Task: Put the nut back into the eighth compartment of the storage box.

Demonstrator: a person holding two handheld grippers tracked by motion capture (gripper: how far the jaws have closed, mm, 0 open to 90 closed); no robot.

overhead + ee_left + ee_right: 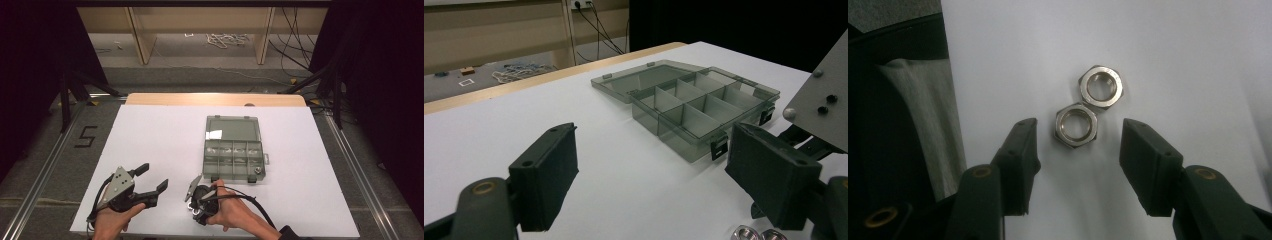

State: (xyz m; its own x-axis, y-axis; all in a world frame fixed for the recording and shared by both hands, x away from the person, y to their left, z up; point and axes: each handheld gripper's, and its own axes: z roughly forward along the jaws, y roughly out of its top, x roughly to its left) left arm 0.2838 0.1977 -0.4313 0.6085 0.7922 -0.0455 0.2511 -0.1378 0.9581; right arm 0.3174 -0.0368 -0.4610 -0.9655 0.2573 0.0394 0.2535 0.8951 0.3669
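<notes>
Table: white sheet (150, 150) fills the frame's middle
Organiser box (233, 150): centre of the high view, lid flat open, compartments facing up
Left gripper (152, 178): lower left, jaws wide apart, holding nothing
Right gripper (1078, 145): pointing down, jaws half open, not touching
Nearer nut (1076, 125): between those jaws, on the sheet
Farther nut (1101, 87): touching it, just above
</notes>
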